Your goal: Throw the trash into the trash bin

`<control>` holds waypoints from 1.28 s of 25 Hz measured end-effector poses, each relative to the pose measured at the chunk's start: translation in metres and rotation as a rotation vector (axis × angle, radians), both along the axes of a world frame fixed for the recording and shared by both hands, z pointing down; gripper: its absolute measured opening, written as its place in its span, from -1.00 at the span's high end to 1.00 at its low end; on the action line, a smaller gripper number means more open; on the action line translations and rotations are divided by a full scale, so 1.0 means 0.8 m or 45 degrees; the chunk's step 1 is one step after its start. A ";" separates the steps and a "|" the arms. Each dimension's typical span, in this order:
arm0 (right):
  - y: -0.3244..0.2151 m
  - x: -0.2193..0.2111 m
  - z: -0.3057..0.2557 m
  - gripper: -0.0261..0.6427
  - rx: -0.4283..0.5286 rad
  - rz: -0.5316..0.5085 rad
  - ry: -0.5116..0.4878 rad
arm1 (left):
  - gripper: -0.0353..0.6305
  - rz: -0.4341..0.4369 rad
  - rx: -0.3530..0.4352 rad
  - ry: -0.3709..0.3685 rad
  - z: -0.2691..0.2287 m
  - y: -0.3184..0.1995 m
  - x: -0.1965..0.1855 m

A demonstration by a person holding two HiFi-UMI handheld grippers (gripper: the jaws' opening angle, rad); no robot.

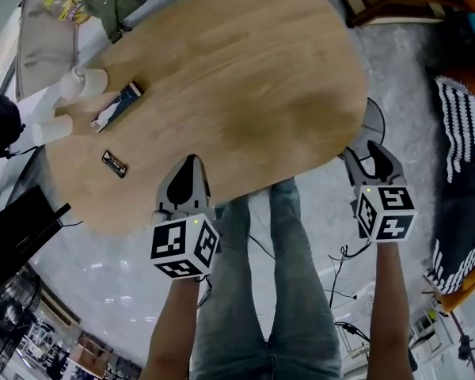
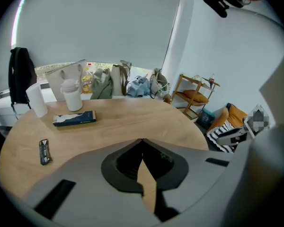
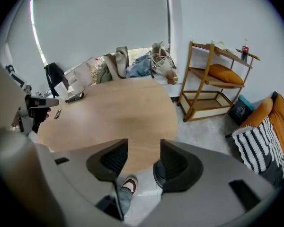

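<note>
Near the table's (image 1: 245,77) left edge lie a small wrapper (image 1: 114,163) and a blue packet (image 1: 117,105). At its near edge, the left gripper's (image 1: 191,161) fingers are together and empty; the right gripper's (image 1: 362,155) are apart and empty.

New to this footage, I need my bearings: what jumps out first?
A big oval wooden table fills the head view, with a blue packet, a small wrapper and two white cups at its left end. The left gripper, shut, and the right gripper, open, both empty, hover by its near edge.
</note>
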State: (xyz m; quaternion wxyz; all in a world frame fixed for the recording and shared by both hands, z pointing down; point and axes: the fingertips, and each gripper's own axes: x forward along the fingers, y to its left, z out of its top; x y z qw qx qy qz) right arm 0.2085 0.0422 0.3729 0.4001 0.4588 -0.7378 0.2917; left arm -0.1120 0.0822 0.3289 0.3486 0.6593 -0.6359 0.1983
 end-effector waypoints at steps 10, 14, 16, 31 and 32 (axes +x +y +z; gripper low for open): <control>-0.044 -0.210 -0.022 0.26 0.033 -0.479 -0.078 | 0.84 -0.387 0.032 0.014 -0.001 0.046 -0.135; -0.044 -0.283 -0.023 0.27 0.029 -0.652 -0.106 | 0.84 -0.534 0.026 0.025 0.007 0.072 -0.180; -0.044 -0.315 -0.019 0.27 0.026 -0.730 -0.104 | 0.84 -0.590 0.024 0.038 0.013 0.082 -0.198; -0.043 -0.492 0.012 0.26 0.010 -1.246 -0.001 | 0.84 -0.896 0.021 0.107 0.044 0.137 -0.301; -0.044 -0.502 0.014 0.26 0.013 -1.284 0.014 | 0.84 -0.907 0.017 0.109 0.046 0.139 -0.307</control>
